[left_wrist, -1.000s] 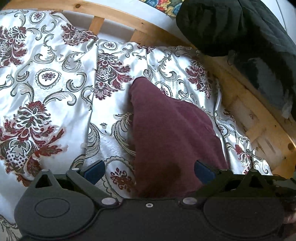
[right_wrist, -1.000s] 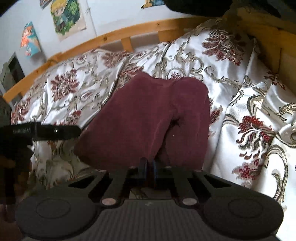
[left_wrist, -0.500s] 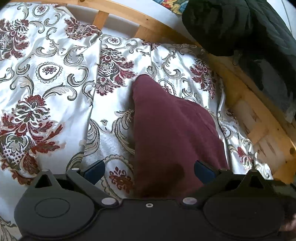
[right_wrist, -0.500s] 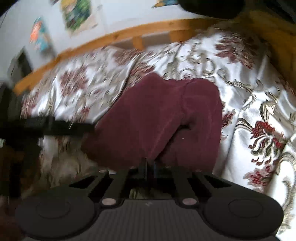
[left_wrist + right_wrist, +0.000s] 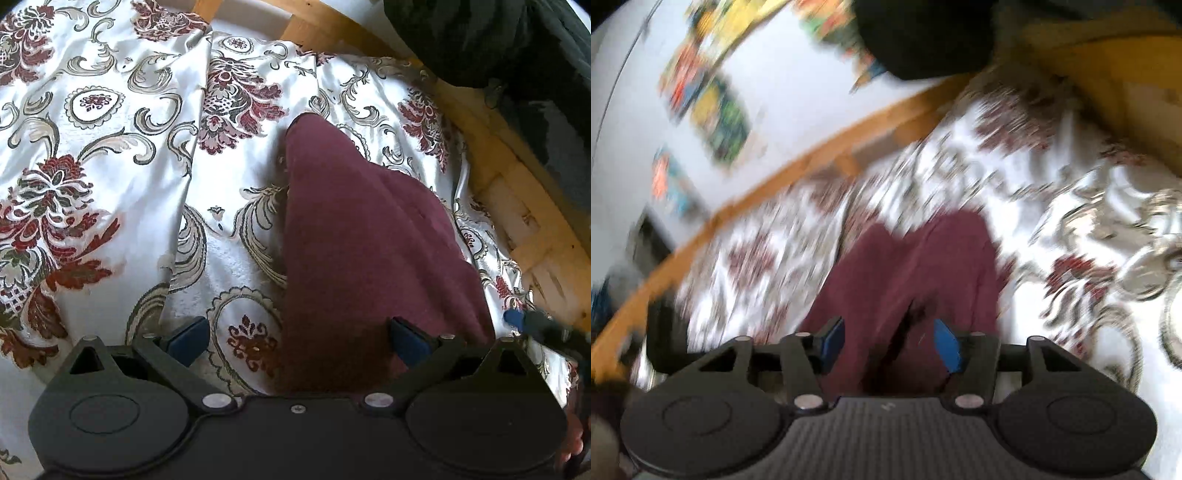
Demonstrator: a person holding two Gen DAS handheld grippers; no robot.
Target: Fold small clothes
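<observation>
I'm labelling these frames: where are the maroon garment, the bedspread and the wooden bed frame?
Maroon garment (image 5: 369, 236): left wrist view, middle of its upper layer.
Bedspread (image 5: 110, 155): left wrist view, a flat patterned stretch left of the garment.
Wooden bed frame (image 5: 491, 173): left wrist view, the rail right of the bedspread.

Right view: your whole picture is smeared, so the wall posters (image 5: 720, 110) and bedspread (image 5: 1071, 221) pattern can't be read.
Garment near end: the maroon garment (image 5: 362, 251) runs under your left gripper (image 5: 295, 339) body, hidden.
Dark bundle (image 5: 498, 40): cut by the top edge.
Right gripper (image 5: 517, 319): only a blurred tip shows.
</observation>
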